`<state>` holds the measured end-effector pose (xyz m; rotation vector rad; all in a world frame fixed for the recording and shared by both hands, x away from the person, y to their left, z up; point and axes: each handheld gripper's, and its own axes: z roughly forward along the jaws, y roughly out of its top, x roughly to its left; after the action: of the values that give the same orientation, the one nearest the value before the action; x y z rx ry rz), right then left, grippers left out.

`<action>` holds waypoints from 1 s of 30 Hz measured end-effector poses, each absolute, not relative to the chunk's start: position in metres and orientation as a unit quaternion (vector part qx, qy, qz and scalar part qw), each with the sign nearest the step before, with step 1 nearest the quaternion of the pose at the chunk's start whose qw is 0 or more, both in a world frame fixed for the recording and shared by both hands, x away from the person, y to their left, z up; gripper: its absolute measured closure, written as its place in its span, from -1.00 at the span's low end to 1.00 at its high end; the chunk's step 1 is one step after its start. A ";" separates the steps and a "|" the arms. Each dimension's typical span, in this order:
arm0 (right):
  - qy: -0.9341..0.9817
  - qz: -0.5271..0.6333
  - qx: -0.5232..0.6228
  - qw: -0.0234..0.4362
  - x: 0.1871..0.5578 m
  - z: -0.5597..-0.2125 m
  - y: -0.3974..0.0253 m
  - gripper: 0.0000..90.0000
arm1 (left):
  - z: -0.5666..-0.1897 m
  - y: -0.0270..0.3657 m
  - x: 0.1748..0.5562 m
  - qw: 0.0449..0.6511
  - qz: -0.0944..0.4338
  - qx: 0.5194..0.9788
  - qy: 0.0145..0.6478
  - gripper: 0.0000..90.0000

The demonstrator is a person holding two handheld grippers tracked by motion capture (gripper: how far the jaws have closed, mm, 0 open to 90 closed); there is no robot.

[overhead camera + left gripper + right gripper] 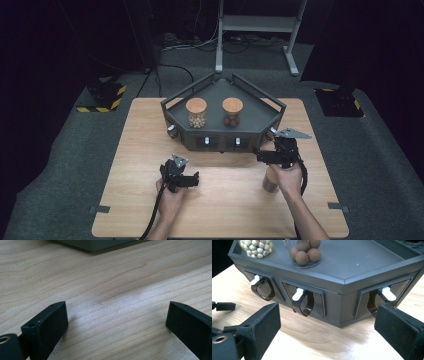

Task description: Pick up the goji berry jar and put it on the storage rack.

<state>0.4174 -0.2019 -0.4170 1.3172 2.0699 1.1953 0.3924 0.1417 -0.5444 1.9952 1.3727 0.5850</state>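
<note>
High view: two cork-lidded jars on the grey tray (260,117), pale beads jar (196,112), brown balls jar (232,111). Your left hand-held gripper (192,180) and right hand-held gripper (261,156) gape empty, near the tray's front on the desk (145,130).

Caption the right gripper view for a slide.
Open right gripper faces the dark tray stand, its white levers in front, two jars of pale beads and brown balls on top.

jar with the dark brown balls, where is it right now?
In the high view the jar of dark brown balls stands on top of the dark tray stand, right of the jar of pale beads; the right gripper view shows its base.
</note>
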 end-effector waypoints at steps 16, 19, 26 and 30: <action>0.745 0.425 0.477 0.192 0.408 -0.427 -0.210 -0.85 | -0.544 0.142 0.392 0.320 0.222 0.759 0.522 -0.90; 0.745 0.424 0.477 0.192 0.407 -0.428 -0.212 -0.85 | -0.544 0.142 0.392 0.320 0.222 0.759 0.522 -0.90; 0.742 0.423 0.483 0.193 0.403 -0.434 -0.217 -0.85 | -0.544 0.142 0.392 0.320 0.222 0.759 0.522 -0.90; 0.741 0.423 0.481 0.201 0.401 -0.437 -0.219 -0.84 | -0.544 0.142 0.392 0.320 0.222 0.759 0.522 -0.90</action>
<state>0.4009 -0.2195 -0.4371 1.3432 2.0715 1.1825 0.3924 0.1419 -0.5444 1.9953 1.3719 0.5824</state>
